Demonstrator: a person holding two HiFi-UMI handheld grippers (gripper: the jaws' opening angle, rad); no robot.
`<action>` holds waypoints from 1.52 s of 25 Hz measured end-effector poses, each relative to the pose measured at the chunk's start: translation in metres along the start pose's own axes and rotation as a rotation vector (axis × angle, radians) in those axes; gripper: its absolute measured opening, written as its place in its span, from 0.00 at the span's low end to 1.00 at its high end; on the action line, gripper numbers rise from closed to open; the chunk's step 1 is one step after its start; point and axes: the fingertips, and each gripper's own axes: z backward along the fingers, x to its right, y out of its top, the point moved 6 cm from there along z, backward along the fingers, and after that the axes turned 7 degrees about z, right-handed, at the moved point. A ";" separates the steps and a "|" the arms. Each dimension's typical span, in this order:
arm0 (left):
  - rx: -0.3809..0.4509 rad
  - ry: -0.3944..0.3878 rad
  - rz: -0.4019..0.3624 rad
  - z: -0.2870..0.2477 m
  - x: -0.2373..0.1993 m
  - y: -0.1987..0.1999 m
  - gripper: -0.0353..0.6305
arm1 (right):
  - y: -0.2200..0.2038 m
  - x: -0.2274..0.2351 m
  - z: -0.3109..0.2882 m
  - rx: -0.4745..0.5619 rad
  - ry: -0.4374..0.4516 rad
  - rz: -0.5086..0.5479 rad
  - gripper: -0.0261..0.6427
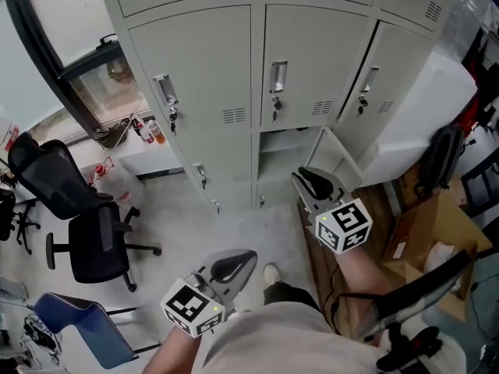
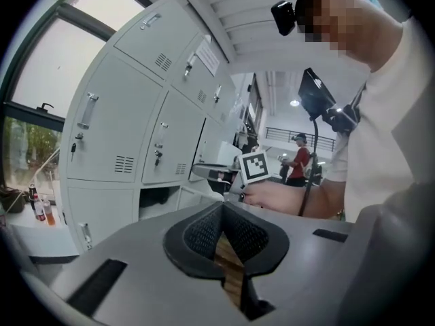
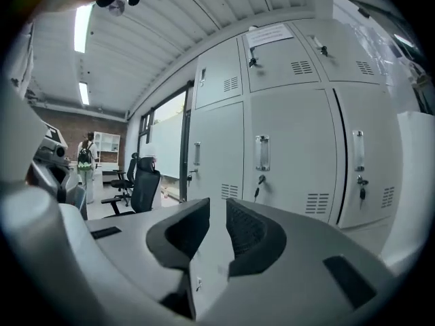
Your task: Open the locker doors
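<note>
A bank of pale grey lockers (image 1: 195,92) fills the top of the head view. Its doors have upright handles (image 1: 277,76) with keys hanging in the locks. The lower middle compartment (image 1: 282,158) stands open, its door (image 1: 341,158) swung out to the right. My right gripper (image 1: 306,179) hovers just in front of that door; a narrow gap shows between its pads (image 3: 217,206), with nothing in it. It faces closed doors (image 3: 285,155). My left gripper (image 1: 248,255) hangs low near my body. Its pads meet at the tips (image 2: 222,208) and hold nothing.
Two black office chairs (image 1: 86,224) and a blue chair (image 1: 70,322) stand on the floor at left. Cardboard boxes (image 1: 437,232) and a black bag (image 1: 440,158) crowd the right. A large white panel (image 1: 425,115) leans out beside the right lockers. Bottles (image 1: 148,131) sit by the window.
</note>
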 end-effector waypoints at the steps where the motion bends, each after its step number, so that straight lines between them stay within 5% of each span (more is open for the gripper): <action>1: 0.004 0.004 -0.002 -0.005 -0.002 0.004 0.07 | 0.008 0.008 -0.009 0.013 -0.003 0.005 0.11; 3: 0.014 0.014 -0.003 -0.016 -0.006 0.014 0.07 | 0.024 0.024 -0.029 0.040 -0.005 0.008 0.19; 16: 0.026 0.076 0.002 -0.080 -0.034 0.055 0.07 | 0.080 0.107 -0.139 0.137 -0.043 0.052 0.24; 38: -0.011 -0.045 -0.043 -0.024 -0.112 0.081 0.07 | 0.092 0.114 -0.204 0.090 -0.334 0.024 0.26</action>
